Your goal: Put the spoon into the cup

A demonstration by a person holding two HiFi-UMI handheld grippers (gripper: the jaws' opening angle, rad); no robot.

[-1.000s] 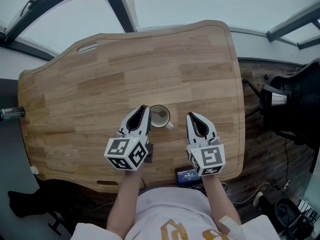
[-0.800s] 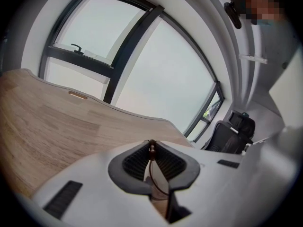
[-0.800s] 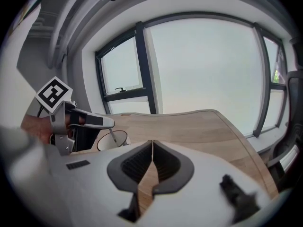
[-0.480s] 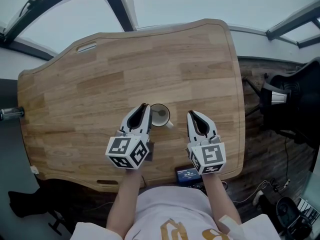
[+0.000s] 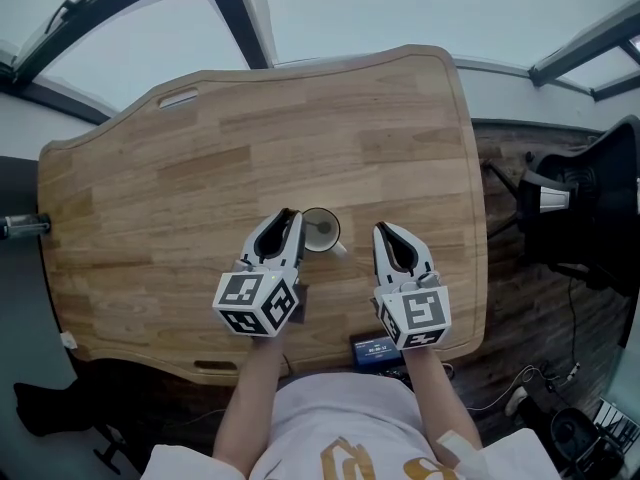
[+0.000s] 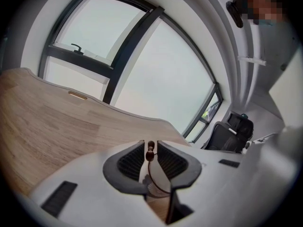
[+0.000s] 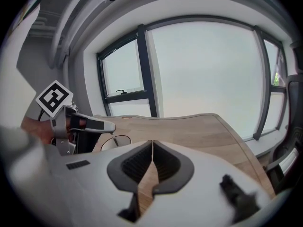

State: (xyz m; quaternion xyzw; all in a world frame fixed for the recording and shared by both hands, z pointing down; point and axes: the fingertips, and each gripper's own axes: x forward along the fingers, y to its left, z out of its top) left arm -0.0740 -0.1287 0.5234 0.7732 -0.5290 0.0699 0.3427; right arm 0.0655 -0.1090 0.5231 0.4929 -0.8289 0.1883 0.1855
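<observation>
Two grippers hover over the wooden table (image 5: 200, 168): the left gripper (image 5: 288, 214) has its jaws pinched on the thin spoon (image 6: 150, 150) handle, its lower end inside the white cup (image 5: 335, 236) beside it, while the right gripper (image 5: 382, 230), jaws pressed together on nothing, sits apart to the cup's right.

left gripper (image 5: 289, 216): fingers (image 6: 130, 162) pinch spoon (image 6: 150, 149) | right gripper (image 5: 381, 231): fingers (image 7: 136, 164) together
</observation>
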